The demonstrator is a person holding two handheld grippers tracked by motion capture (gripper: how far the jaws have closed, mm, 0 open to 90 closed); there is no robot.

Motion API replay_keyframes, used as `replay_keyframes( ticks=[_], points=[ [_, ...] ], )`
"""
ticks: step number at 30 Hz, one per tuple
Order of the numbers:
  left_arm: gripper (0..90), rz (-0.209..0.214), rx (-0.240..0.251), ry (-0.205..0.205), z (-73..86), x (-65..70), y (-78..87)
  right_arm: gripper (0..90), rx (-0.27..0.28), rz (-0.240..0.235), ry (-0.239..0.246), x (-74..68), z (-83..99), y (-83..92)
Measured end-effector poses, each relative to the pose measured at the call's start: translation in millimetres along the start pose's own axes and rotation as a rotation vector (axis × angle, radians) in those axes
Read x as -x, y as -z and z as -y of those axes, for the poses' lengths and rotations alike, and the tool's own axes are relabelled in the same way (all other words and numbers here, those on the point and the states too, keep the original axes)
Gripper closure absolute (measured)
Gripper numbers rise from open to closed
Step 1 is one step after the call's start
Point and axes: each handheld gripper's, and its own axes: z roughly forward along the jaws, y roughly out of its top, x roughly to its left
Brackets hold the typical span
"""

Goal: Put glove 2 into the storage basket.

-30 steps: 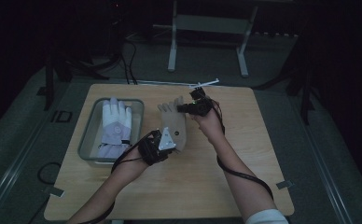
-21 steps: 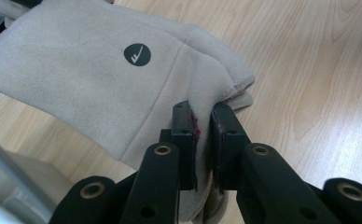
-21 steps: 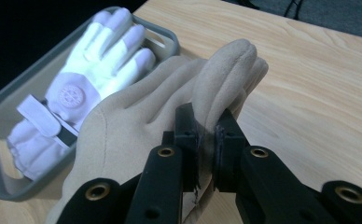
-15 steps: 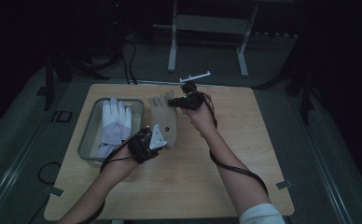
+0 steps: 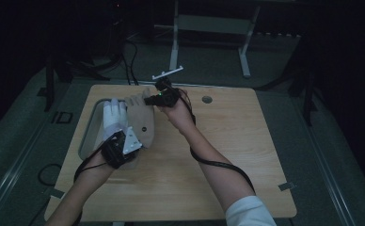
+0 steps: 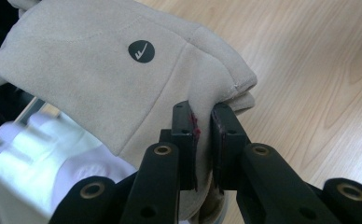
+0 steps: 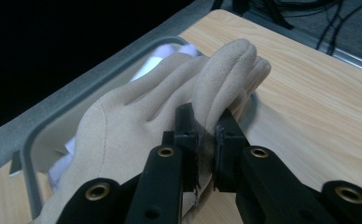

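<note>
Beige glove (image 5: 140,120) hangs stretched between the two grippers above the table (image 5: 246,155), at the right edge of the grey tray (image 5: 87,136). From the high view it lies lengthwise, fingers toward the far side and cuff toward the person, partly over the tray and partly over the wood. Left gripper (image 5: 124,146) pinches the cuff end: in the left gripper view its jaws (image 6: 202,140) are pressed together on a fold of the beige cloth, with red marks on the inner face of one pad. That view also shows a small round black logo (image 6: 141,51) on the back of the glove, and the cuff edge doubled over just beyond the jaws. Right gripper (image 5: 164,98) pinches the other end: in the right gripper view its jaws (image 7: 207,135) are clamped on the glove's fingers, which rise bunched together past the pads. A white glove (image 5: 115,115) lies in the tray, under and beside the beige one; it shows blurred at the lower left of the left gripper view (image 6: 34,154) and as a pale patch behind the beige fingers in the right gripper view (image 7: 163,56). A round hole (image 5: 207,100) is in the table's far part, well apart from the work. A cable (image 5: 218,165) trails from the right gripper along the forearm.
</note>
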Motion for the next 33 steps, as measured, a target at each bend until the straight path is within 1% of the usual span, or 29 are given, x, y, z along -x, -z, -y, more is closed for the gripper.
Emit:
replay_keyframes(
  ticks=[1,3,6,9,11,12,14,16,18,19,21,23,25,26,27,30,31,33],
  points=[
    [81.8,-0.009,-0.002,0.007,3.2,-2.0,3.0,82.9,-0.003,-0.008,0.005,-4.0,-3.2,-3.7],
    [81.8,-0.002,0.001,0.027,9.9,-6.5,9.1,82.9,-0.003,-0.019,0.016,-11.8,-8.6,-10.8],
    [81.8,-0.026,-0.019,0.029,19.9,-10.2,15.4,82.9,-0.007,-0.036,0.031,-22.4,-14.2,-20.7],
    [81.8,-0.042,-0.027,0.046,29.1,-14.0,21.2,82.8,-0.017,-0.051,0.04,-30.5,-19.2,-31.7],
    [81.8,-0.045,-0.026,0.062,34.9,-16.9,24.4,82.8,-0.024,-0.05,0.05,-35.5,-22.4,-39.8],
    [81.8,-0.058,-0.026,0.062,37.8,-18.0,25.8,82.9,-0.028,-0.056,0.053,-37.8,-23.8,-44.0],
    [81.8,-0.065,-0.028,0.072,44.0,-20.8,28.1,82.8,-0.028,-0.055,0.055,-42.2,-26.1,-50.9],
    [81.7,-0.084,-0.021,0.086,50.4,-23.6,30.2,82.8,-0.029,-0.061,0.055,-44.4,-27.4,-57.0],
    [81.8,-0.087,-0.015,0.109,56.6,-27.1,30.5,82.8,-0.036,-0.068,0.048,-44.3,-27.6,-63.4],
    [81.7,-0.086,-0.019,0.117,59.2,-28.3,29.2,82.8,-0.039,-0.071,0.04,-43.5,-27.3,-67.0],
    [81.8,-0.073,-0.03,0.134,64.0,-30.2,23.3,82.8,-0.052,-0.066,0.042,-42.3,-25.1,-75.8],
    [81.7,-0.065,-0.052,0.134,67.8,-30.3,15.1,82.8,-0.075,-0.051,0.044,-41.1,-21.2,-85.5],
    [81.7,-0.046,-0.066,0.15,71.5,-30.3,7.0,82.8,-0.09,-0.052,0.025,-36.9,-16.5,-94.5],
    [81.7,-0.045,-0.075,0.152,73.0,-29.7,3.3,82.7,-0.099,-0.049,0.02,-35.4,-14.6,-98.3],
    [81.7,-0.036,-0.082,0.156,74.5,-29.5,0.3,82.7,-0.104,-0.045,0.018,-34.4,-12.7,-101.7],
    [81.6,-0.023,-0.094,0.174,78.7,-29.0,-6.5,82.7,-0.139,-0.01,0.035,-34.5,-6.4,-114.0],
    [81.6,-0.023,-0.092,0.18,79.9,-28.9,-7.8,82.7,-0.147,-0.006,0.035,-33.8,-4.0,-117.6],
    [81.6,-0.02,-0.102,0.185,81.7,-29.5,-9.8,82.7,-0.165,0.001,0.026,-31.6,0.0,-123.2]
  ],
)
